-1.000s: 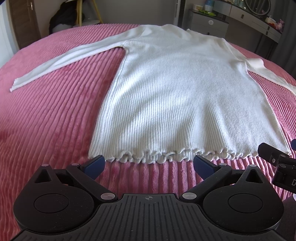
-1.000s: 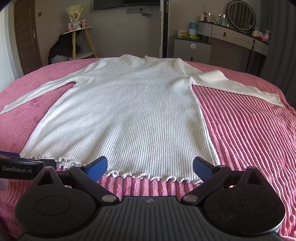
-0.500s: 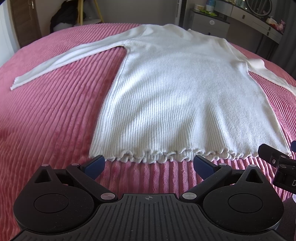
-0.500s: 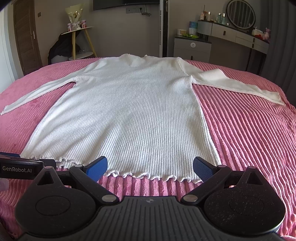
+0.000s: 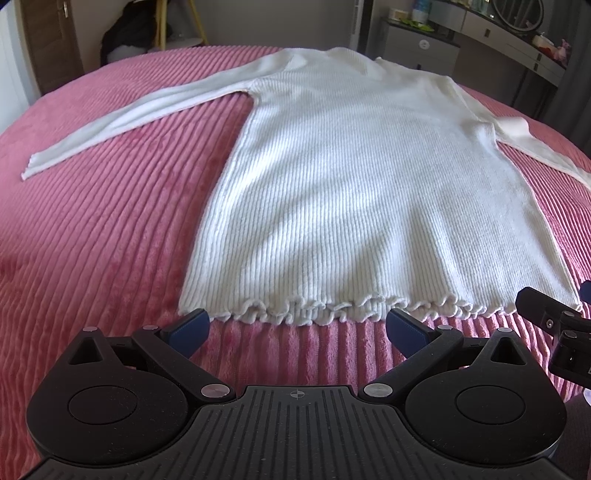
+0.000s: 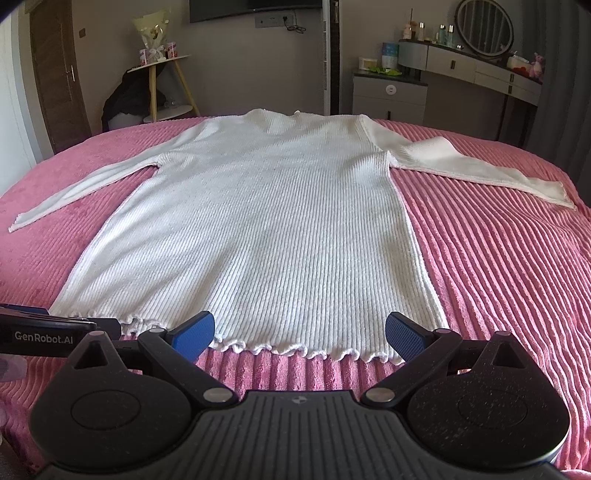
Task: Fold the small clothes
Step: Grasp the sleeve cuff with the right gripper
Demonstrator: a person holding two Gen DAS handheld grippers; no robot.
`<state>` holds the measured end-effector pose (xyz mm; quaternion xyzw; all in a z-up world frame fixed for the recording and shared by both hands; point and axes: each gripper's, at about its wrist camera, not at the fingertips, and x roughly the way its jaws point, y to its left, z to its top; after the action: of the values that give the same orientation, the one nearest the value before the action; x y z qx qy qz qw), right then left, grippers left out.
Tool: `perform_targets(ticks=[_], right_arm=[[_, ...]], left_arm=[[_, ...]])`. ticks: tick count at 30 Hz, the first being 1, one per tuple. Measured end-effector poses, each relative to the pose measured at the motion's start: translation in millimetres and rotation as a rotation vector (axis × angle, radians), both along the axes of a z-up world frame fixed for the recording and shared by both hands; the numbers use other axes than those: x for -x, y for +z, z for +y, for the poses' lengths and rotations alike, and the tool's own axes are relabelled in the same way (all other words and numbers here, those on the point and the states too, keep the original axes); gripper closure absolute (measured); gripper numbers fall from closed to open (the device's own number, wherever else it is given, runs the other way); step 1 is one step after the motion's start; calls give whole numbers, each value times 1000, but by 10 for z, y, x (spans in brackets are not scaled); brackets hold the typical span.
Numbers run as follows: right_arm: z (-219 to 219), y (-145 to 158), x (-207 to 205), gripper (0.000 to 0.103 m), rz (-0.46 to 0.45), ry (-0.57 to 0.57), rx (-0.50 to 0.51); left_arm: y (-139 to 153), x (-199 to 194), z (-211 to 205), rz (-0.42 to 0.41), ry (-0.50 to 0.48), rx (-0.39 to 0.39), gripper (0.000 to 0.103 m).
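Observation:
A white ribbed long-sleeved knit dress (image 5: 354,192) lies flat on the pink bed, sleeves spread out, ruffled hem nearest me; it also shows in the right wrist view (image 6: 266,236). My left gripper (image 5: 297,326) is open and empty, just short of the hem's left part. My right gripper (image 6: 299,334) is open and empty, at the hem's right part, its blue pads (image 6: 194,332) over the hem edge. Each gripper shows at the edge of the other's view.
The pink ribbed bedspread (image 5: 92,240) covers the whole bed. Beyond the far edge stand a wooden stool (image 6: 166,88), a grey cabinet (image 6: 388,98) and a dressing table with a round mirror (image 6: 484,27). A door is at the far left.
Both grippers have stayed almost still. The left wrist view has edged slightly, and the dress lies as before.

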<state>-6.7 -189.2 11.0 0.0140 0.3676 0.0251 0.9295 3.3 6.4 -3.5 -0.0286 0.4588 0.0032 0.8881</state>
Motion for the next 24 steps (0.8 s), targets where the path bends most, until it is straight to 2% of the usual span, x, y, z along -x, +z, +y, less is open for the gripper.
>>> perform_targets(ticks=[4, 7, 13, 15, 20, 22, 24], right_arm=[[-41, 4, -18, 4, 6, 7, -33], [-109, -10, -57, 4, 28, 11, -94], [-391, -56, -213, 4, 62, 17, -324], [-477, -86, -322, 4, 64, 3, -368], [-656, -320, -706, 4, 165, -41, -428], [-743, -461, -807, 4, 205, -60, -488], [-823, -536, -832, 4, 199, -76, -557]], left_arm=[[34, 6, 28, -9, 15, 13, 0], [50, 7, 33, -10, 20, 11, 0], [143, -45, 69, -23, 39, 25, 0], [216, -102, 72, -33, 47, 26, 0], [377, -415, -21, -59, 78, 34, 0], [414, -602, -91, -81, 84, 45, 0], [423, -802, -181, -111, 82, 41, 0]])
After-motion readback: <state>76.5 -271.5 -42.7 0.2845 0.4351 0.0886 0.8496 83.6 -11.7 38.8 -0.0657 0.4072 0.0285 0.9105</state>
